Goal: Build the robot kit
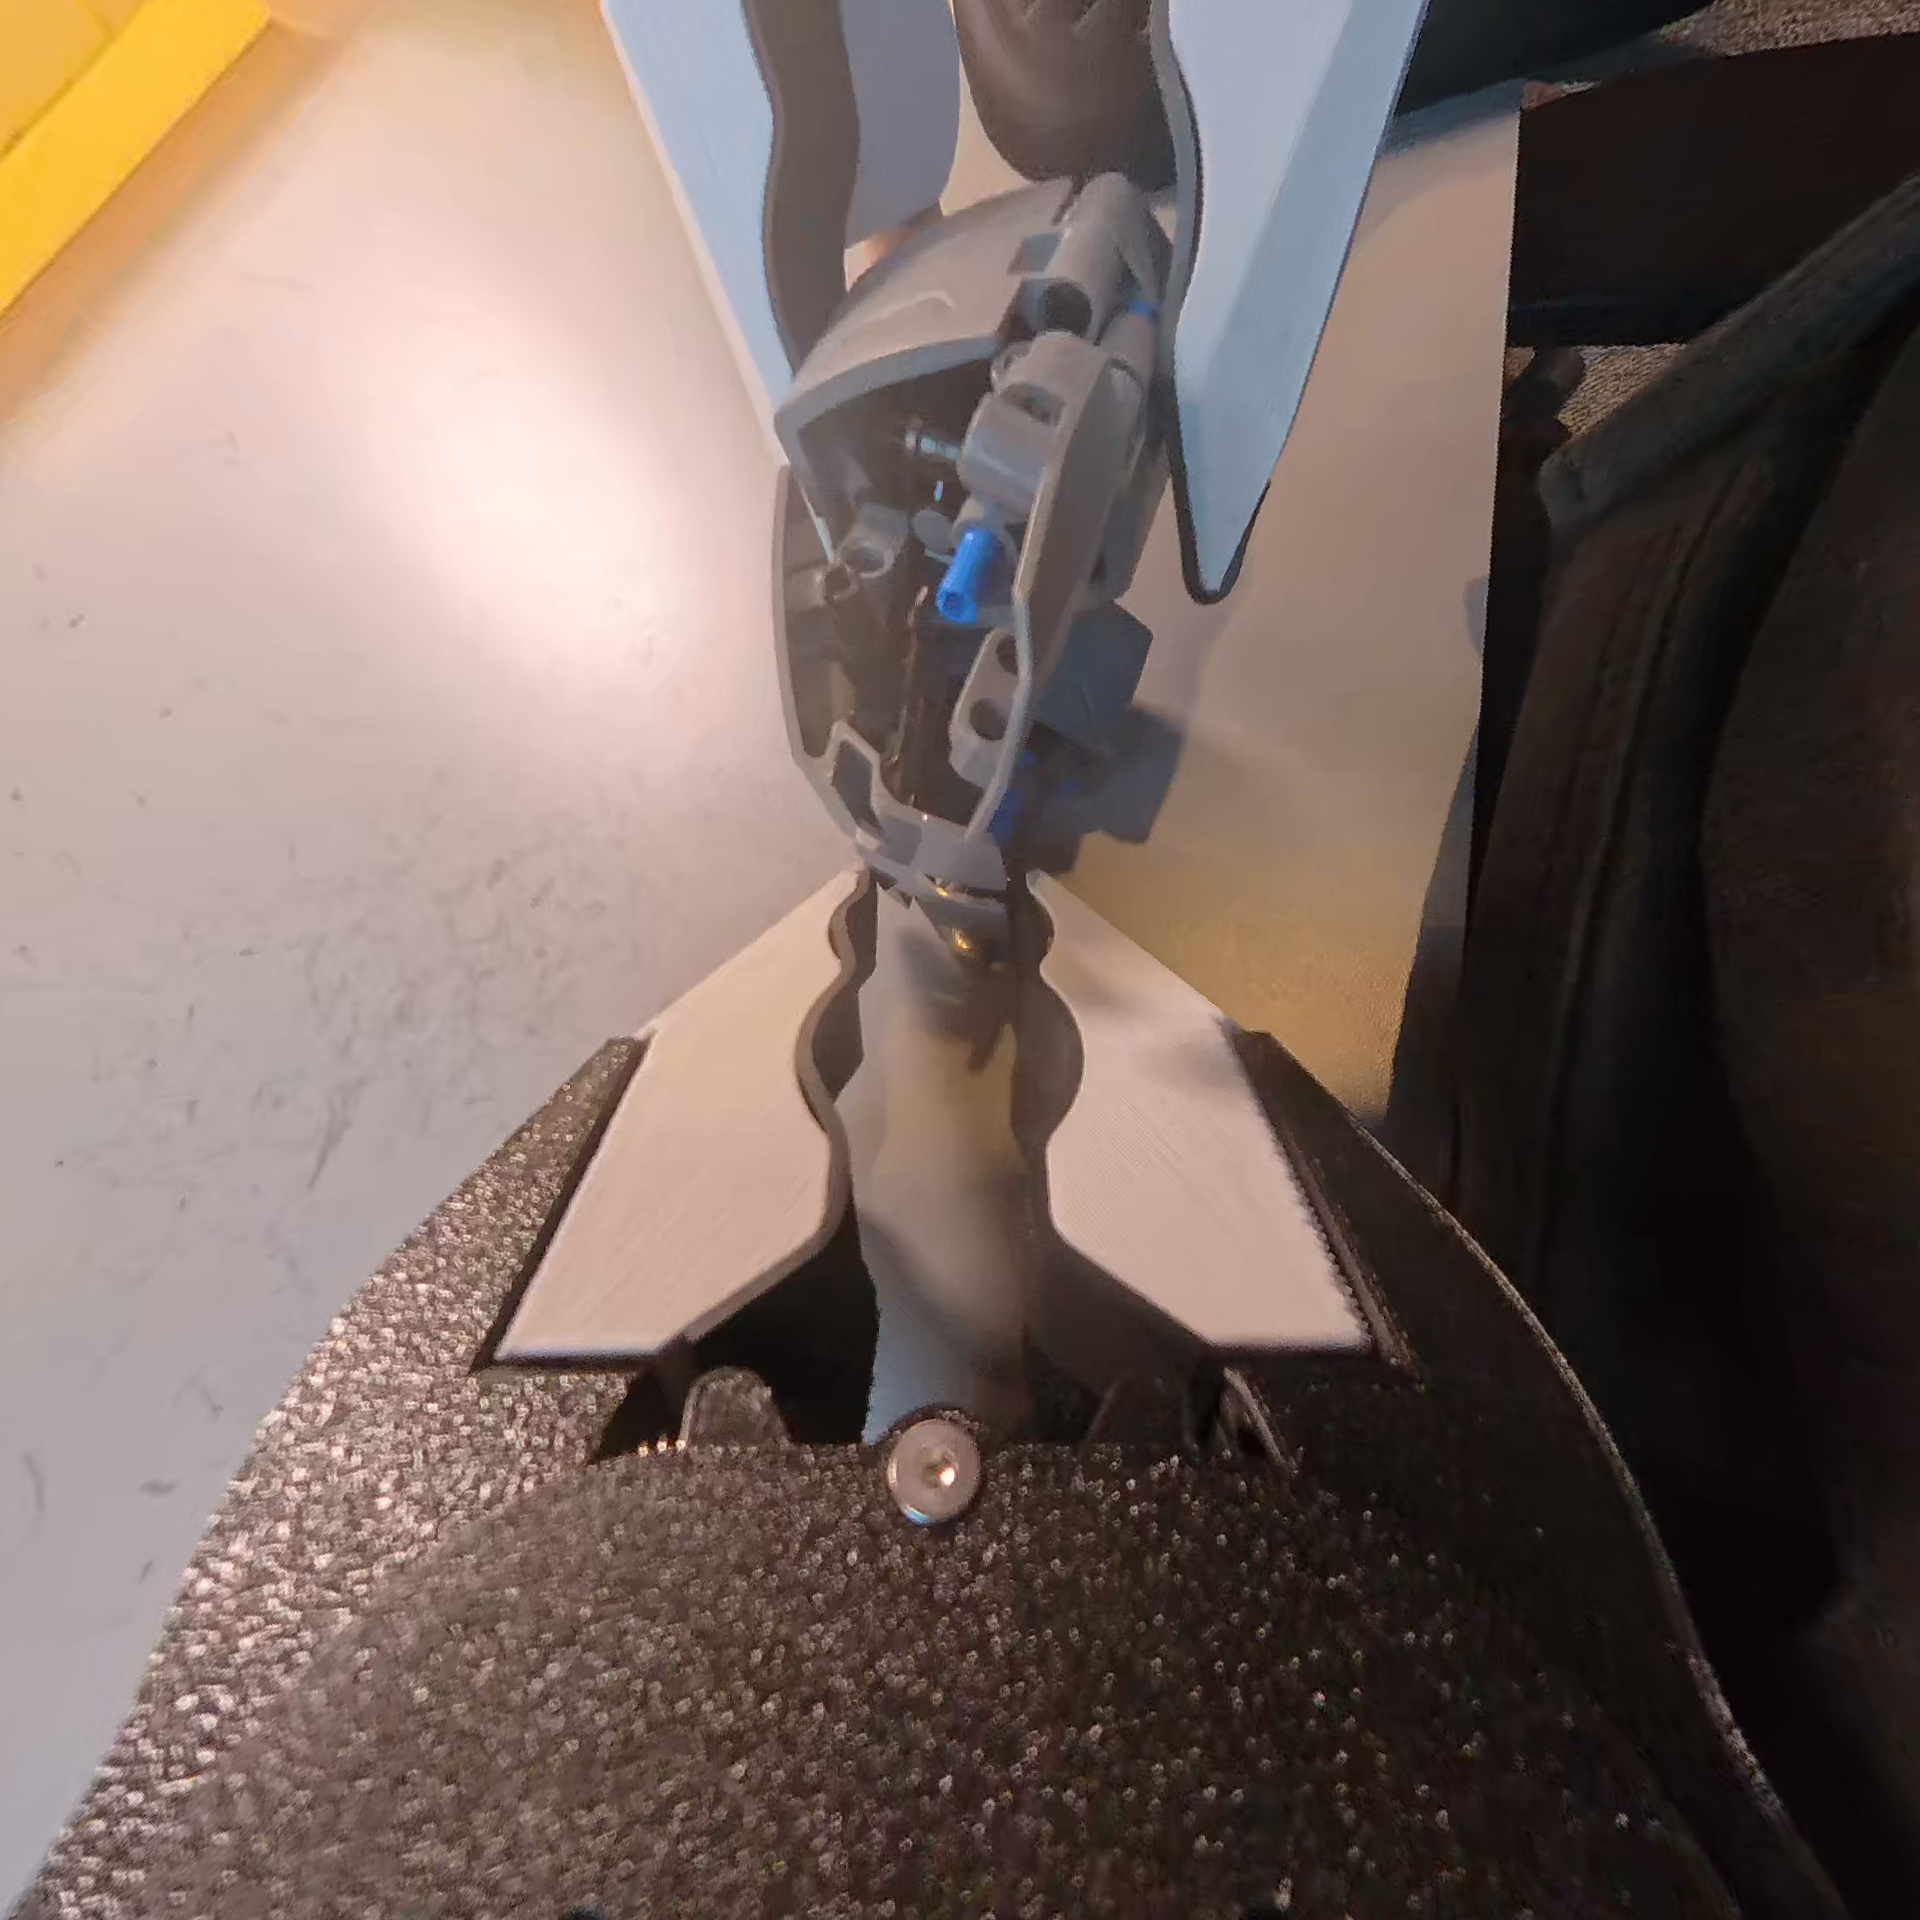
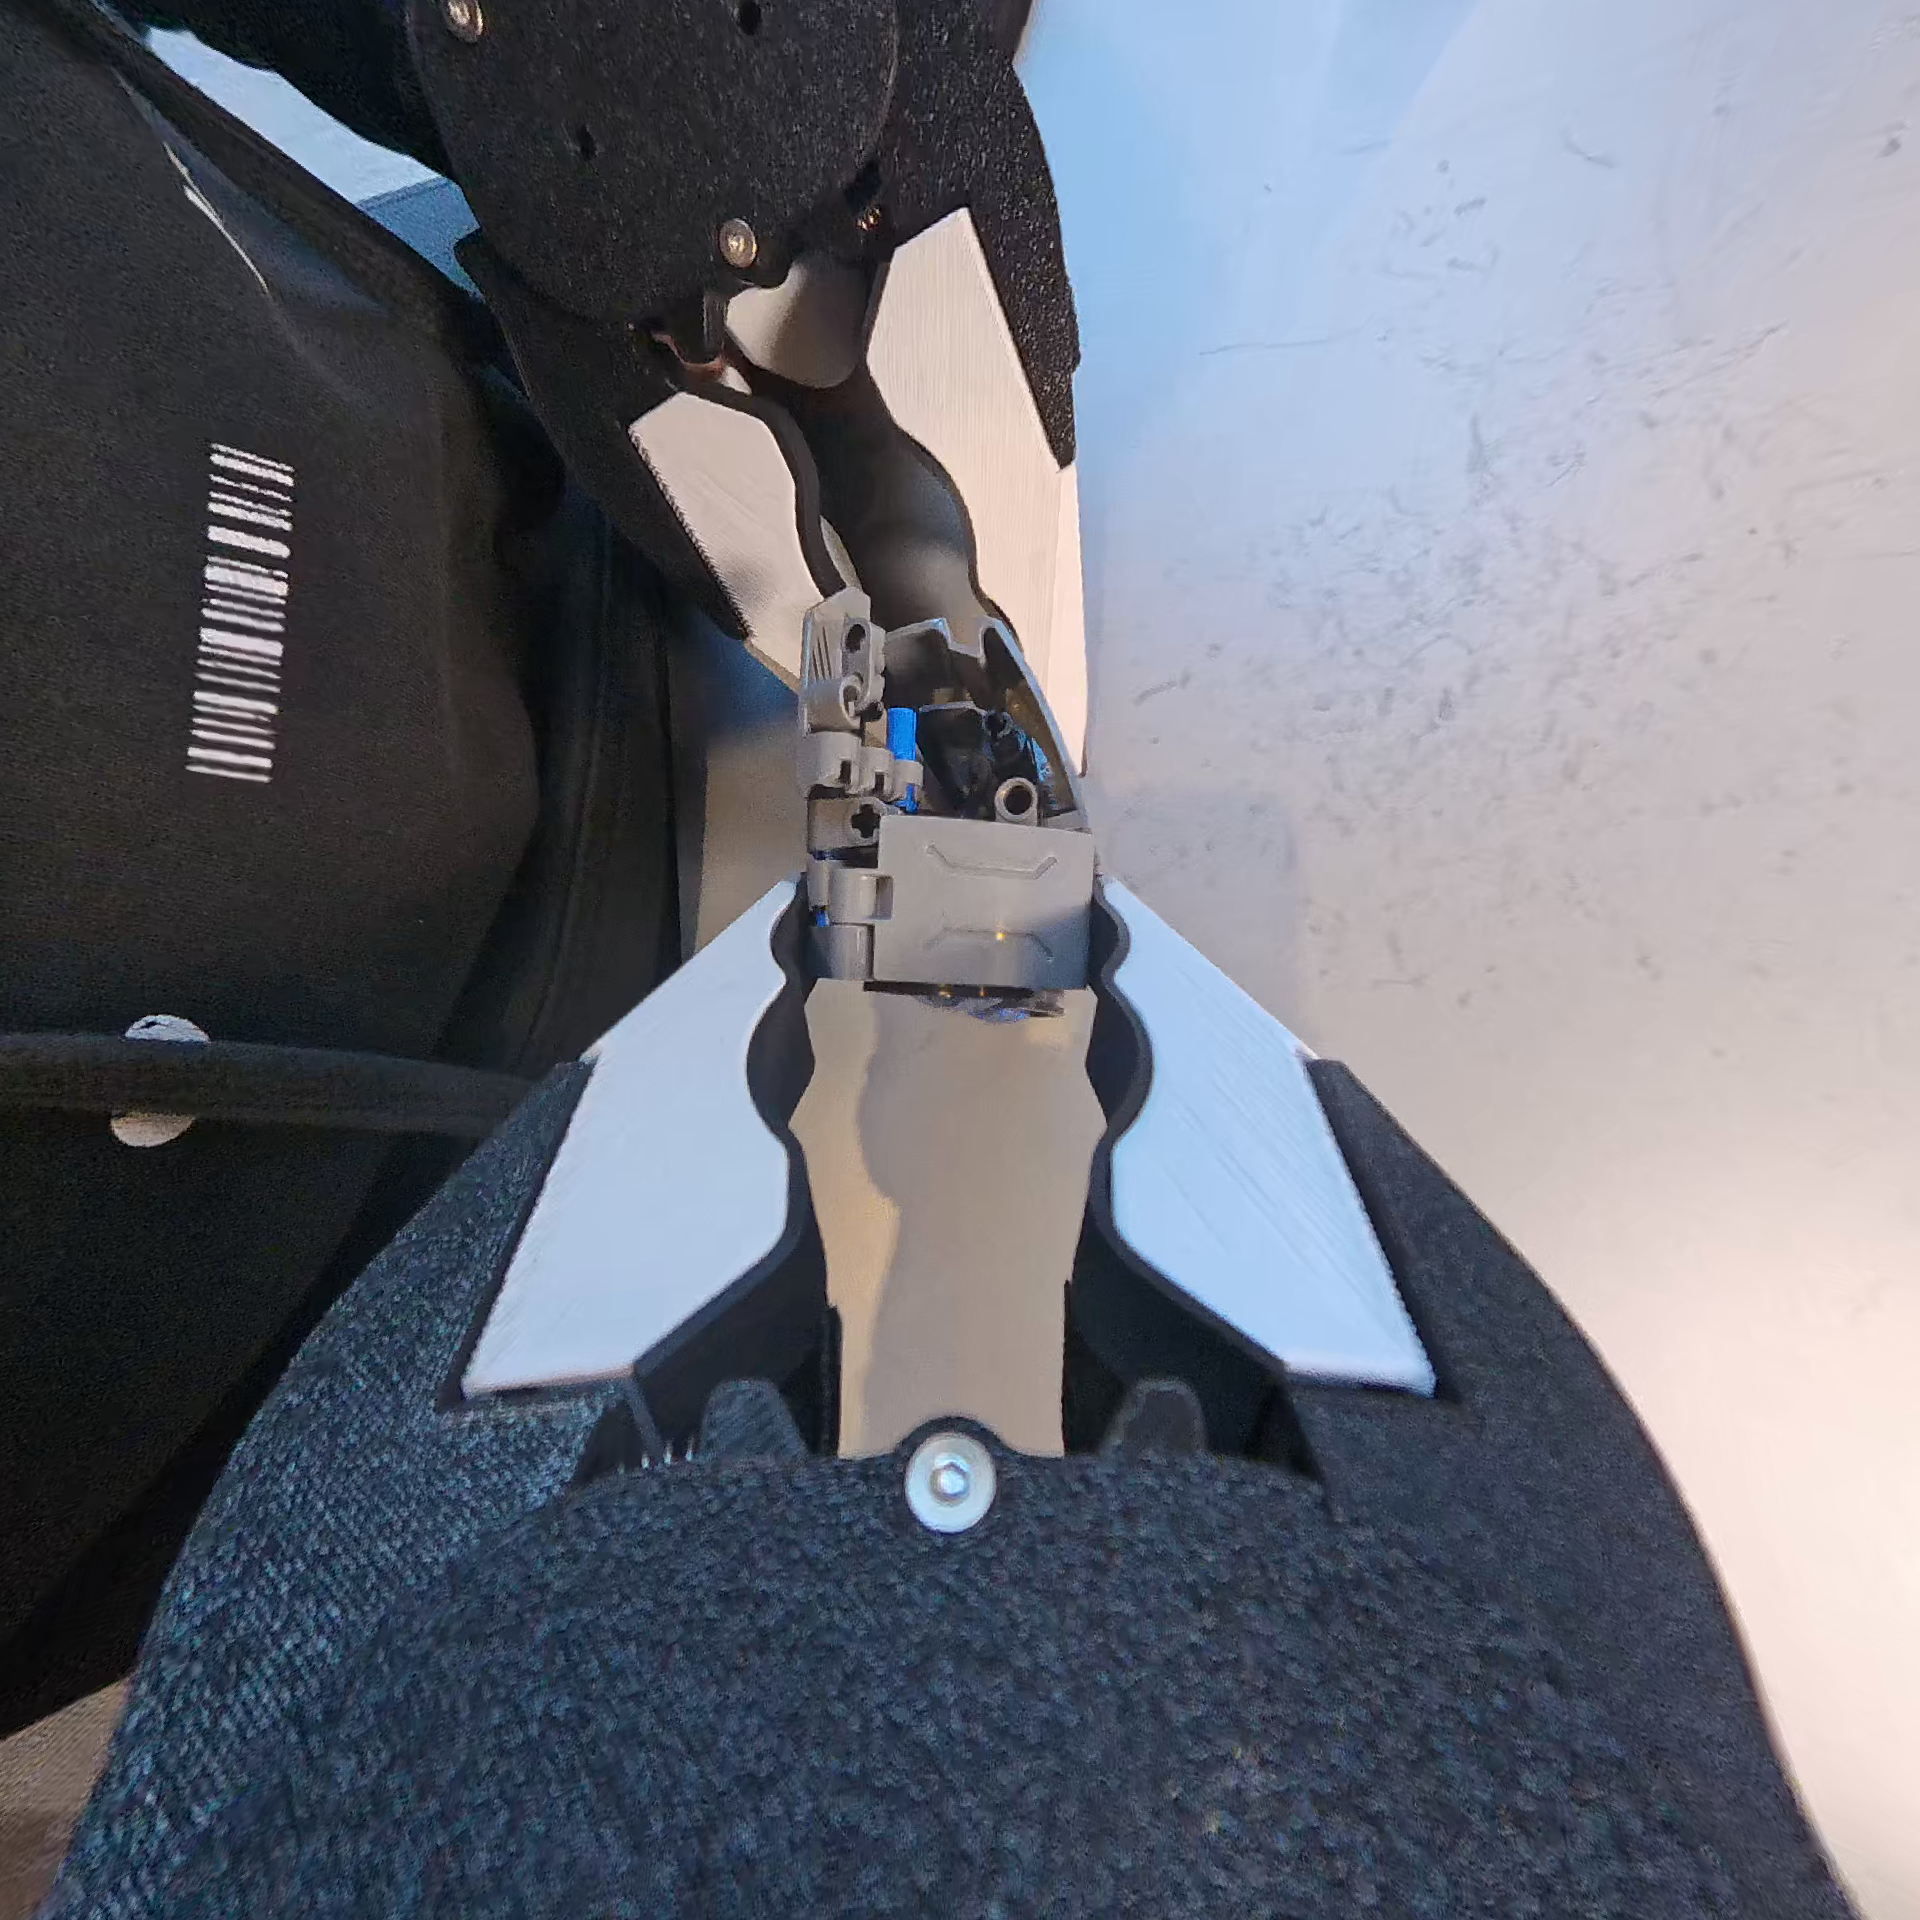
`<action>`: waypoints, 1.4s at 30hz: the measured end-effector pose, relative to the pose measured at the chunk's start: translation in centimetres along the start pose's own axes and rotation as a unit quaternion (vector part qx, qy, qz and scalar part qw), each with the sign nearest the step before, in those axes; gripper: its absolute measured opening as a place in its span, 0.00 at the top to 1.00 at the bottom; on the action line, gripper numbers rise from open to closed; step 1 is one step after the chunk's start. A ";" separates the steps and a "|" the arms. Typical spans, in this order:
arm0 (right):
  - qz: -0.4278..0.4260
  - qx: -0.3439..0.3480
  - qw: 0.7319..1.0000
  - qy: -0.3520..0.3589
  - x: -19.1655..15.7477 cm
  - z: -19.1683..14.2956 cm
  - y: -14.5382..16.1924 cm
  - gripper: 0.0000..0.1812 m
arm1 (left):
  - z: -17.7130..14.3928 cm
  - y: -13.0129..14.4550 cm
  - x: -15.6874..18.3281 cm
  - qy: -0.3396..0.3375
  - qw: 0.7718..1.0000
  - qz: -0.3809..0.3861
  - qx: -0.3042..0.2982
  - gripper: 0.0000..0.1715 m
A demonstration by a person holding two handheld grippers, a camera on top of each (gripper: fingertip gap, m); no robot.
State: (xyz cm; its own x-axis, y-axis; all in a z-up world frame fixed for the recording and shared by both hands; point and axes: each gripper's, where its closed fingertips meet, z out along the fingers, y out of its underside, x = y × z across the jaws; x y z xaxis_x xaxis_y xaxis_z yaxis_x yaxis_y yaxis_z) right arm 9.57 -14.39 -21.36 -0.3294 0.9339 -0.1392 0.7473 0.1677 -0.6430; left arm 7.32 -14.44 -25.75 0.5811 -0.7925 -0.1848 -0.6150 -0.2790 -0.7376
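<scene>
left hand-held gripper, right hand-held gripper, gripping grey brick model

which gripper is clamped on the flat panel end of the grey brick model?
The right gripper: its fingertips pinch the grey brick model's flat panel; the left gripper holds the narrow tip.

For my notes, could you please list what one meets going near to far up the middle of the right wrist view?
Right gripper → grey brick assembly → left gripper.
</scene>
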 end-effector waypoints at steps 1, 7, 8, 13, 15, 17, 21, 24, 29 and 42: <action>0.001 -0.001 1.000 -0.005 -0.1 0.0 0.0 0.73 | 0.0 0.0 0.0 0.000 1.000 0.000 0.000 0.86; -0.001 -0.030 1.000 -0.006 0.0 0.1 0.2 0.73 | 0.0 0.0 0.0 -0.003 1.000 0.011 0.002 0.85; -0.002 -0.036 0.999 -0.006 0.0 0.1 0.2 0.73 | 0.0 0.0 0.0 -0.004 1.000 0.017 0.003 0.85; -0.004 -0.054 0.998 -0.010 0.0 0.3 0.3 0.73 | -0.6 0.0 0.4 0.043 0.999 0.003 0.013 0.80; -0.006 -0.056 0.998 -0.011 0.0 0.3 0.2 0.73 | -1.3 -0.2 0.2 0.064 0.998 -0.012 0.026 0.77; -0.007 -0.055 0.998 -0.011 0.1 0.3 0.1 0.73 | -2.2 -0.9 0.0 0.079 0.995 -0.021 0.049 0.75; -0.006 -0.049 0.999 -0.014 0.1 0.5 -0.1 0.73 | -3.4 -3.4 -0.2 0.107 0.987 -0.051 0.113 0.70; -0.008 -0.042 0.999 -0.017 0.1 0.7 -0.3 0.73 | -2.7 -4.1 -0.2 0.118 0.984 -0.061 0.117 0.68; -0.010 -0.024 1.000 -0.012 0.5 0.6 -0.6 0.73 | -2.1 -4.4 -0.1 0.109 0.986 -0.055 0.117 0.79; -0.036 0.069 0.996 0.038 1.0 -0.4 -0.9 0.70 | -2.0 -4.0 -0.6 0.071 0.989 -0.053 0.118 0.86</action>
State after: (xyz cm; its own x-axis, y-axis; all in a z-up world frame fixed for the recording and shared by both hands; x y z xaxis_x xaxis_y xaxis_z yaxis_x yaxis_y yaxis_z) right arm 8.84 -13.49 -20.58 -0.3308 0.9431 -0.0347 0.6356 0.1954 -0.7469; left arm 8.31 -13.94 -21.40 0.5442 -0.8388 -0.0168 -0.4032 -0.2439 -0.8820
